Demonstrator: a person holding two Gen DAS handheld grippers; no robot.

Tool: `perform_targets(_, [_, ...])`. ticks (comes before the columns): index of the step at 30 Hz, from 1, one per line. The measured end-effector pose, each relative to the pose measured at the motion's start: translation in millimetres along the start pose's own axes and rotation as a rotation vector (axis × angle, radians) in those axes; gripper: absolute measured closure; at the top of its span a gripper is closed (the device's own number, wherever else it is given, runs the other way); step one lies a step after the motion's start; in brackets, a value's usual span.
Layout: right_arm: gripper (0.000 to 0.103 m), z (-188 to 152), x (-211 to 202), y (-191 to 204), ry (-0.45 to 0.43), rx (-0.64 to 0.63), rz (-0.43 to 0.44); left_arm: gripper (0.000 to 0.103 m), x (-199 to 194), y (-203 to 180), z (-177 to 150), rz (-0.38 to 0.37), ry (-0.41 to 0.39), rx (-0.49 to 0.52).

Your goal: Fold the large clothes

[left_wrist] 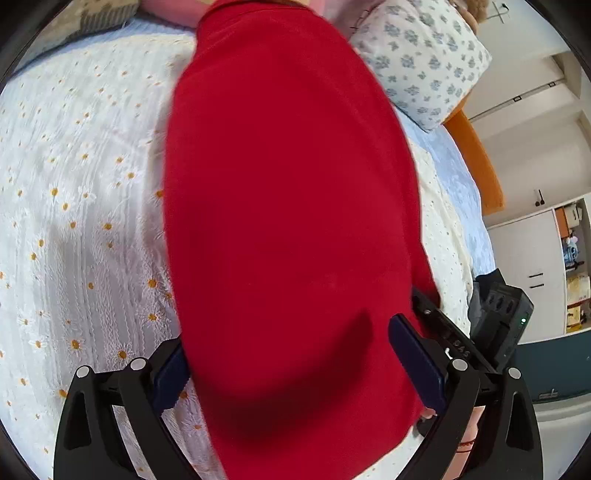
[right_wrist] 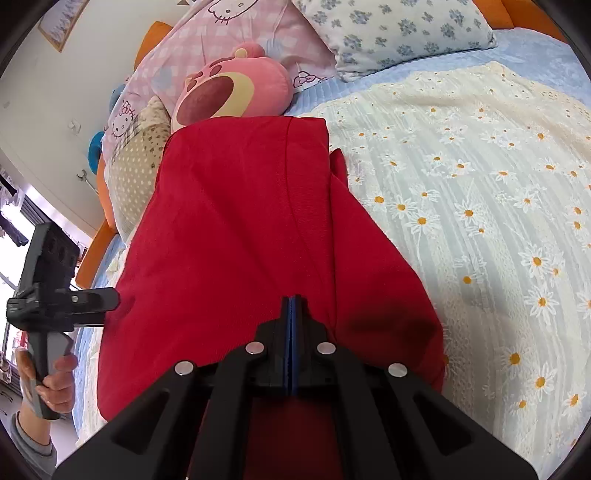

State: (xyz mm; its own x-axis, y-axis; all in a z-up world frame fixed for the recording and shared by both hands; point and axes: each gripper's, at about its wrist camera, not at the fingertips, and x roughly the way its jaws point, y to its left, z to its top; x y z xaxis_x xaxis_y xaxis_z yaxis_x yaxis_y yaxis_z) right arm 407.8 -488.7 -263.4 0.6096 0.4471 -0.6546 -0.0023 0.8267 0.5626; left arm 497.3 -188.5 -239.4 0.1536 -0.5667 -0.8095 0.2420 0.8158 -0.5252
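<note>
A large red garment (left_wrist: 288,221) lies lengthwise on the daisy-print bedspread (left_wrist: 74,221), folded into a long strip. It also fills the middle of the right wrist view (right_wrist: 240,229). My left gripper (left_wrist: 295,369) is open, its blue-padded fingers (left_wrist: 417,365) standing wide on either side of the garment's near end, with the cloth between them. My right gripper (right_wrist: 294,306) is shut, its pads pressed together over the red cloth; whether cloth is pinched between them is hidden. The other gripper shows at the right of the left wrist view (left_wrist: 498,317), and the left one at the left of the right wrist view (right_wrist: 55,295).
Pillows lie at the head of the bed: a blue-flowered one (right_wrist: 399,33), a pink Hello Kitty one (right_wrist: 221,48), a polka-dot cushion (right_wrist: 136,173) and a pink plush bear (right_wrist: 232,88). The orange bed frame (left_wrist: 476,162) runs along the edge. White cupboards (left_wrist: 528,273) stand beyond.
</note>
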Motion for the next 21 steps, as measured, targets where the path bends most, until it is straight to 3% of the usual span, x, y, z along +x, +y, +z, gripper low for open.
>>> perform_targets(5, [0.103,-2,-1,-3,-0.01,0.01,0.007,0.005,-11,-19,-7,-0.016,-0.025,0.113])
perform_targets(10, [0.103,-3,-1,-2,-0.013,-0.007,-0.01,0.005,-12,27,1,-0.118,0.081,-0.036])
perform_targets(12, [0.103,-4,-1,-3,-0.019,-0.009,-0.003,0.005,-18,19,-4,-0.096,0.114,-0.001])
perform_targets(14, [0.103,-5,-1,-3,-0.022,-0.009,-0.001,0.005,-22,-5,-11,-0.016,0.142,0.102])
perform_targets(17, [0.103,-5,0,-3,-0.022,-0.003,0.004,0.005,-12,-23,-12,0.072,0.171,0.142])
perform_targets(19, [0.103,-5,0,-3,-0.022,-0.004,0.003,0.005,-10,-29,-10,0.078,0.166,0.125])
perform_targets(21, [0.103,-4,0,-4,-0.022,-0.001,0.006,0.004,-18,-34,-7,0.013,0.125,0.098])
